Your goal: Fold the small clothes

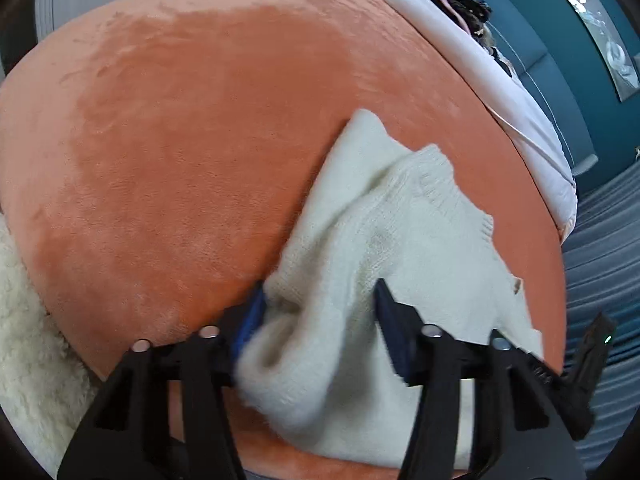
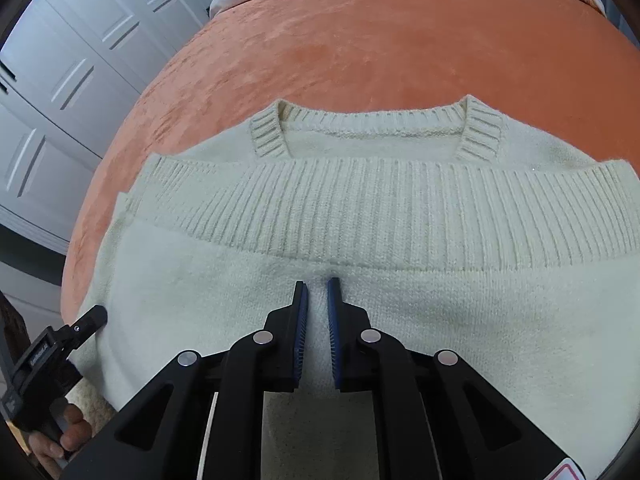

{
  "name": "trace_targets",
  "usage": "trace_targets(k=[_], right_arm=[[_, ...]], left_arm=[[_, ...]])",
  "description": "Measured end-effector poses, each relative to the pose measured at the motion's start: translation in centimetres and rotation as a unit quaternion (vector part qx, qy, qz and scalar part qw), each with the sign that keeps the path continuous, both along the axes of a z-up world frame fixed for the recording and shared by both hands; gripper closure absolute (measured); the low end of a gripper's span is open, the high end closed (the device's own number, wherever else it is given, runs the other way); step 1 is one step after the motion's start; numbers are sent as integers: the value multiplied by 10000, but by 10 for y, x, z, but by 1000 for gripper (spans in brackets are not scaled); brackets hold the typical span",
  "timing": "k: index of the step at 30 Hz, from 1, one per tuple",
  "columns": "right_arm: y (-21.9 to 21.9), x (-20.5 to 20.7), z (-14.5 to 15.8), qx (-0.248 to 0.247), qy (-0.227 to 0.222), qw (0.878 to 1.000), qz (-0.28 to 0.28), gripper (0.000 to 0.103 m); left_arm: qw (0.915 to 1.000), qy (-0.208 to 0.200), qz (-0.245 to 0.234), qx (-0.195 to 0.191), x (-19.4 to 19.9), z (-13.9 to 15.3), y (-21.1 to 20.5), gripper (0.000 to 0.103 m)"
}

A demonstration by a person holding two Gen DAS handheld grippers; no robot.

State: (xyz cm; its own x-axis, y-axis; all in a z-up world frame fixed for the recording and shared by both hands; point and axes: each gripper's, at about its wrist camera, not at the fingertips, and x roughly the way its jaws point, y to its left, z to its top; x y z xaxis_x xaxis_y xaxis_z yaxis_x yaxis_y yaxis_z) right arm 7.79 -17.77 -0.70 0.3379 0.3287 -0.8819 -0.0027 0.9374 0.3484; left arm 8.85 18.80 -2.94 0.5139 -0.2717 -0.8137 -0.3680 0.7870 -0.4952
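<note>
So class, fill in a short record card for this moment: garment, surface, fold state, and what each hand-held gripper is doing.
garment: cream knit sweater
surface: orange plush cover
fold state: ribbed hem brought up just below the neckline
left hand-held gripper: jaws apart, bunched sweater fabric between them
right hand-held gripper: jaws nearly closed, pinching a ridge of knit below the hem
</note>
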Motion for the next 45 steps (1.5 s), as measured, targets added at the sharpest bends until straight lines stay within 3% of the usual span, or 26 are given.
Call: trace_targets(k=[2,6,9,12,15,17,20,22,24,26,29,31,33,35,36,38,39,42,45], right_arm=[[-8,-6,-2,268,-123,9995,-115,96],[-34,-18,2,1259,-152,9894,-712,92],[-61,-47,19,1738,-366,9780,-1095,83],[-97,-89,35,2021,-636,9678,-1360,81],[-139,-131,37,2042,-698,9597,-1799,67],[-162,-153,32,2026,-651,9542,-2104,65],[-184,-170,25,2031,-536,9474,-2413,63],[-187,-172,27,2152,-530,9444,-2427,53],[-181,-167,35,2275,-643,9441,-2297,38],[-171,-154,41,2511,-674,9421,-2118,27],[-154,-131,41,2863,-559,9384,-1850,22],[-136,-112,36,2708,-303,9476,-1670,19],[-117,-96,25,2435,70,9575,-1547,19],[-99,-86,20,2476,215,9584,-1403,19],[-90,-81,22,2413,233,9613,-1310,22],[-70,-73,40,1883,54,9765,-1044,41],[-62,-69,53,1712,-92,9818,-822,76],[-58,-64,109,2292,-781,9693,-428,81],[-59,-72,160,2056,-1439,9678,-183,81]], left_arm=[[9996,-193,-29,-208,0,17,-2,74],[9927,-988,-680,-117,-4,83,-44,80],[9772,-1548,-1447,-103,-9,130,-101,81],[9557,-1833,-2305,5,-15,150,-171,81],[9379,-1720,-3012,71,-23,133,-241,81],[9268,-1414,-3471,228,-29,101,-284,81],[9105,-760,-3944,988,-37,35,-325,80],[9066,-1109,-3905,1150,-54,32,-318,76],[9007,-1360,-3946,1207,-70,47,-307,60],[8994,-1567,-3879,1265,-86,62,-286,29],[8960,-1721,-3765,1608,-102,68,-255,18],[8955,-1542,-3657,2012,-107,57,-234,18],[8998,-1209,-3509,2292,-105,43,-222,18],[9082,-921,-3363,2315,-101,30,-207,18],[9104,-871,-3286,2356,-100,25,-205,18],[9106,-833,-3229,2439,-96,20,-202,18],[9103,-829,-3210,2478,-95,19,-203,18],[9148,-976,-3150,2332,-93,27,-202,18],[9195,-1149,-3078,2158,-92,31,-201,19]])
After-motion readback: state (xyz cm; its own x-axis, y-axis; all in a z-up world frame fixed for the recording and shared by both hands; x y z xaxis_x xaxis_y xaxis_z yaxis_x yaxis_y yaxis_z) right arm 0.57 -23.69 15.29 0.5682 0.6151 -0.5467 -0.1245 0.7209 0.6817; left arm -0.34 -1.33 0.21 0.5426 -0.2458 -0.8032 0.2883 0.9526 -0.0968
